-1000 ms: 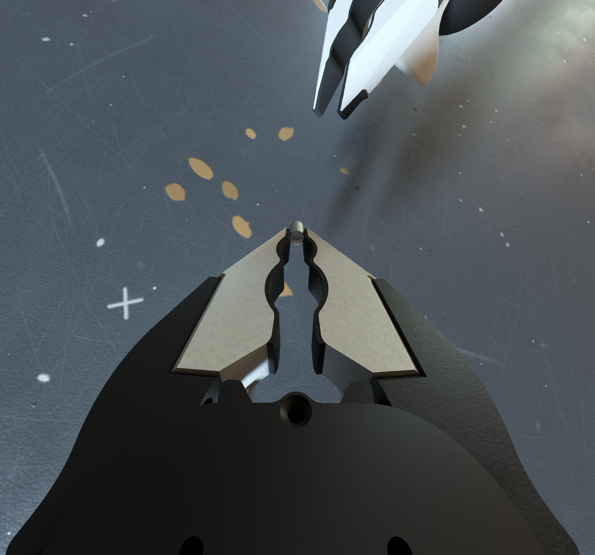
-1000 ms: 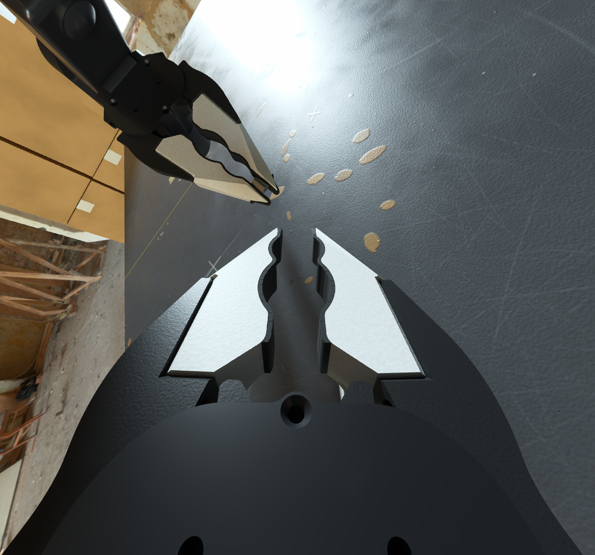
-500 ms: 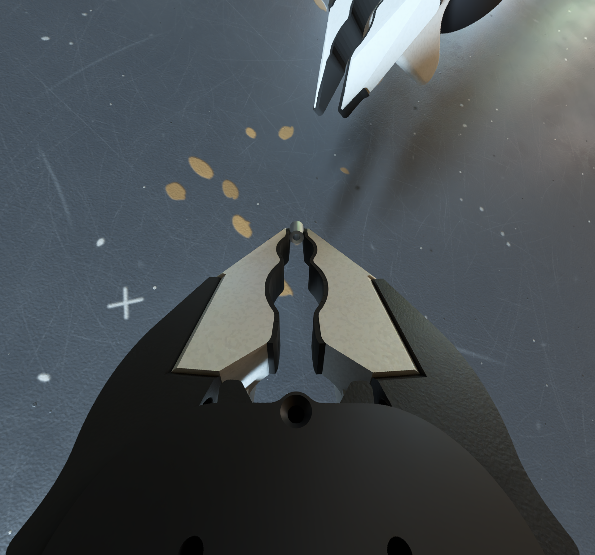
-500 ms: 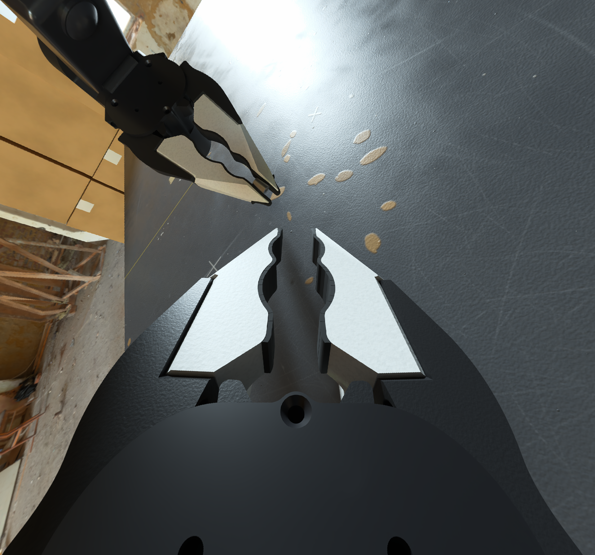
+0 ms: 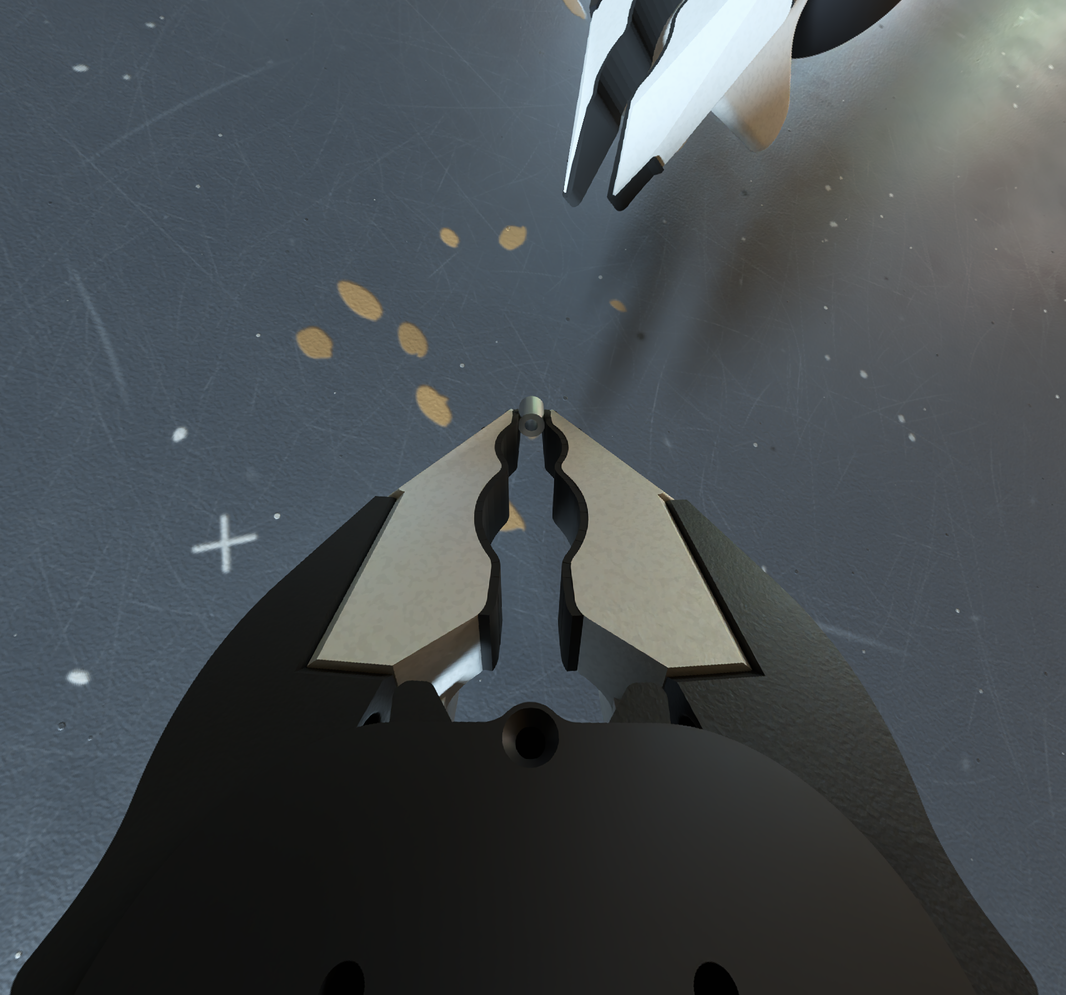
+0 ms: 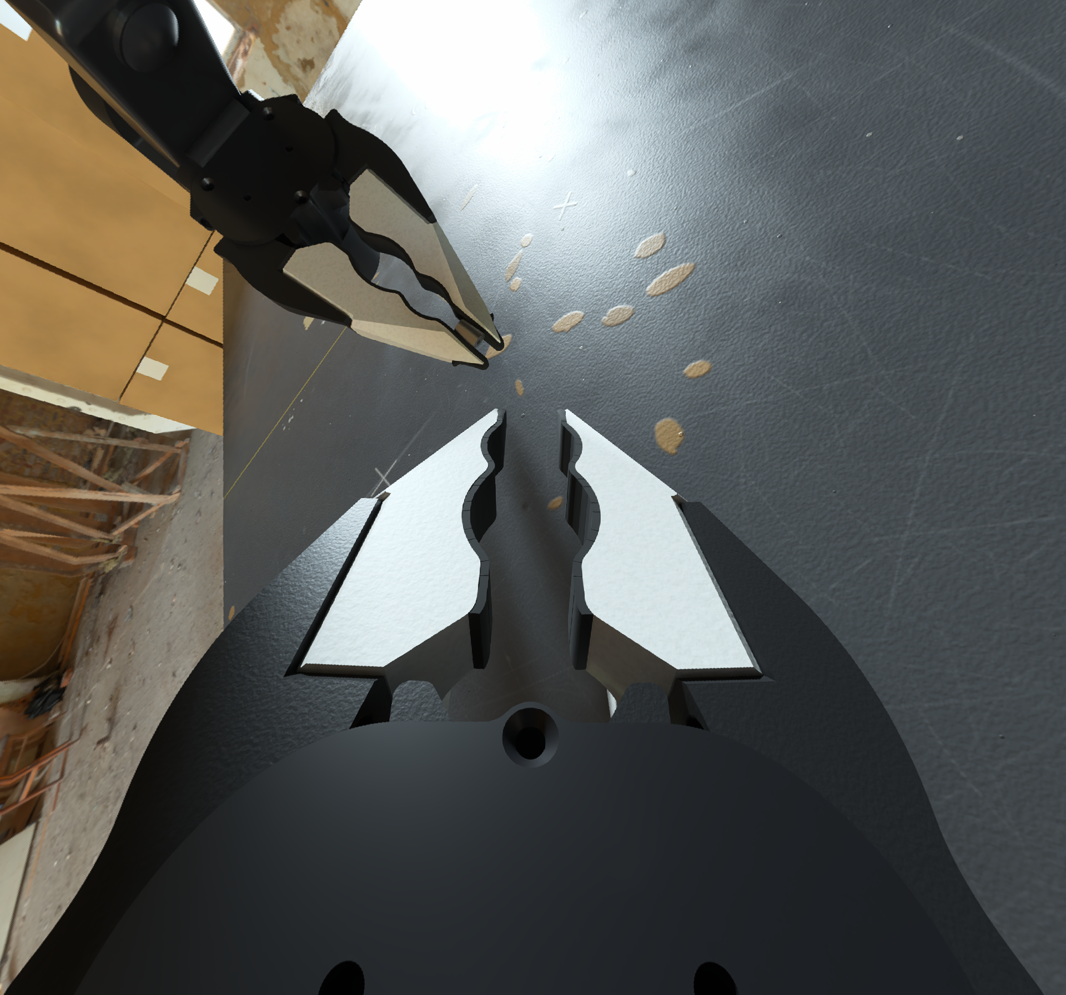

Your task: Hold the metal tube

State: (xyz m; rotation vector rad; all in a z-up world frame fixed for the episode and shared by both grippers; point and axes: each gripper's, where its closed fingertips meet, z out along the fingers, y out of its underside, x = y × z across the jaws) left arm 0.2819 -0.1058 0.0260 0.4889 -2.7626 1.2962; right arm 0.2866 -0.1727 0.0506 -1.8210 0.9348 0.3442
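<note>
A small grey metal tube (image 5: 530, 423) is pinched between the tan fingertips of my left gripper (image 5: 530, 426), seen end-on with its bore facing the camera. In the right wrist view the same tube (image 6: 468, 333) shows as a short dark cylinder at the tips of the left gripper (image 6: 481, 345), close above the dark table. My right gripper (image 6: 532, 419) has white fingers, stands slightly open and holds nothing. It also shows in the left wrist view (image 5: 600, 197), up and to the right of the tube, apart from it.
The dark scratched tabletop (image 5: 231, 159) carries tan paint spots (image 5: 359, 299) and a white cross mark (image 5: 224, 544). In the right wrist view the table's left edge (image 6: 224, 506) drops to a dusty floor, with cardboard boxes (image 6: 86, 252) and wooden frames (image 6: 69, 506) beyond.
</note>
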